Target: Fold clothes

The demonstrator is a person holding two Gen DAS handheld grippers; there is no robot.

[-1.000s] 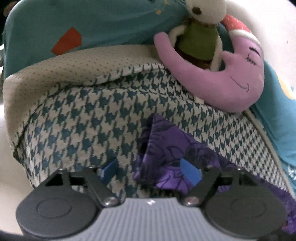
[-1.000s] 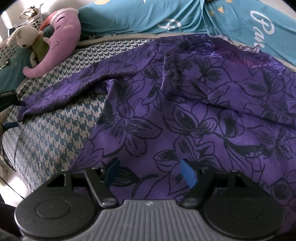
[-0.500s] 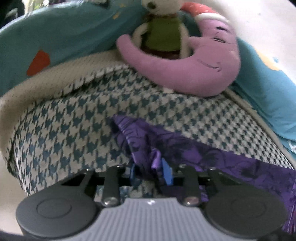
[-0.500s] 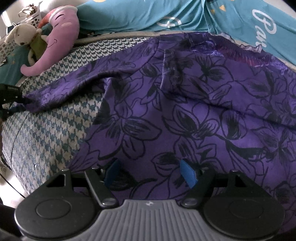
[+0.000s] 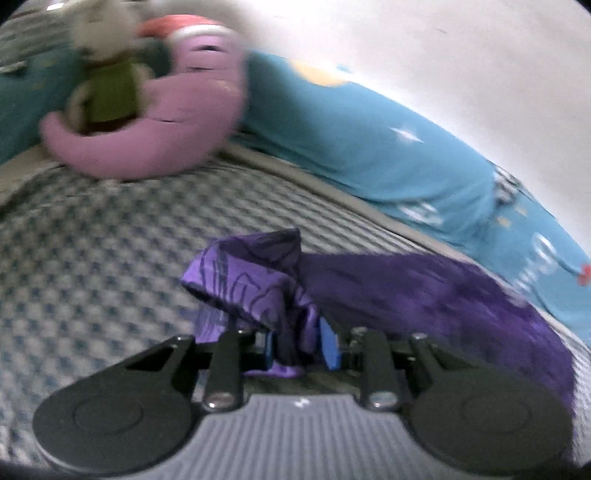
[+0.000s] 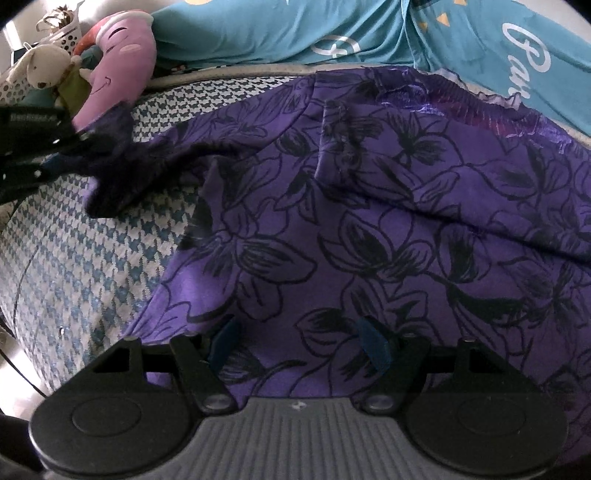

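A: What is the left gripper [image 5: 300, 345] doing?

B: Its blue pads [image 5: 328, 347] are standing narrow and pinching a bunched corner of the purple floral garment [image 6: 369, 206]. The pinched cloth is rising in a crumpled peak just beyond the fingers, and the rest is trailing off to the right over the houndstooth bedcover [image 5: 92, 266]. That view is blurring.

A: And the right gripper [image 6: 298, 341]?

B: Its fingers are standing wide apart, hovering just above the garment with nothing between them. I cannot tell whether the tips are touching the fabric.

A: Where is the garment lying?

B: It is spreading across the middle and right of the bed on the houndstooth bedcover, which is showing bare at the left. One end is stretching out to the far left, where the left gripper is gripping it, lifted clear of the cover there.

A: Anything else around?

B: A pink crescent-shaped plush [image 6: 118, 62] is lying at the far left corner, with a small white plush animal in a green top [image 6: 48, 66] leaning against it. A teal printed blanket [image 6: 280, 29] is running along the far edge.
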